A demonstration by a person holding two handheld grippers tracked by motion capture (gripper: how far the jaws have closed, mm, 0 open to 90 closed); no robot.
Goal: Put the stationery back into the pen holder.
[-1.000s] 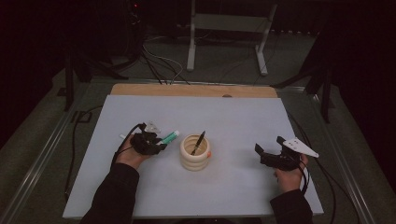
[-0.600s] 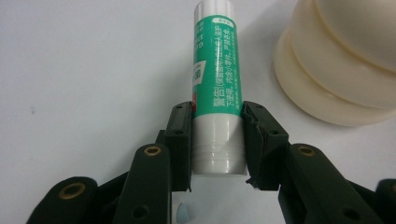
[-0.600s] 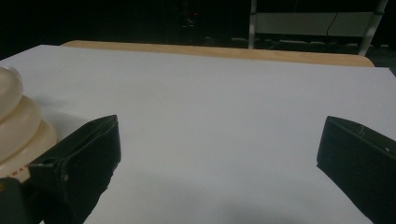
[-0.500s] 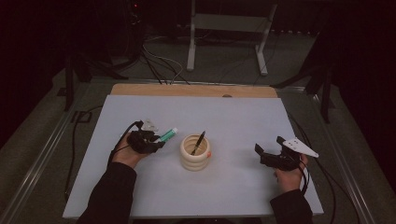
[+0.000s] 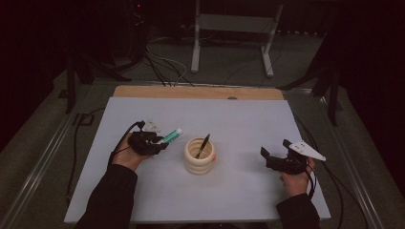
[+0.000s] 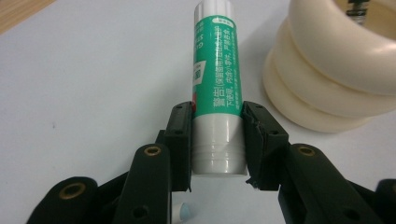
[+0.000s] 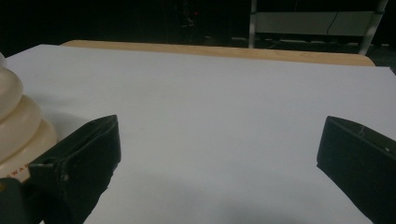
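left gripper [image 5: 160,142] clamped on a green-and-white glue stick [image 6: 217,88], jaws pressed against both sides of its lower white end, tube pointing away along the jaws, held off the white surface [image 5: 239,119] just left of the cream ribbed pen holder [image 5: 199,156]. black pen [image 5: 202,145] leaning inside that holder. small orange bit at the holder's right base, too small to identify. right gripper [image 5: 271,158] well apart on the right side of the surface, jaws spread wide with nothing but bare surface between them, holder's edge [image 7: 18,130] at far left in the right gripper view.
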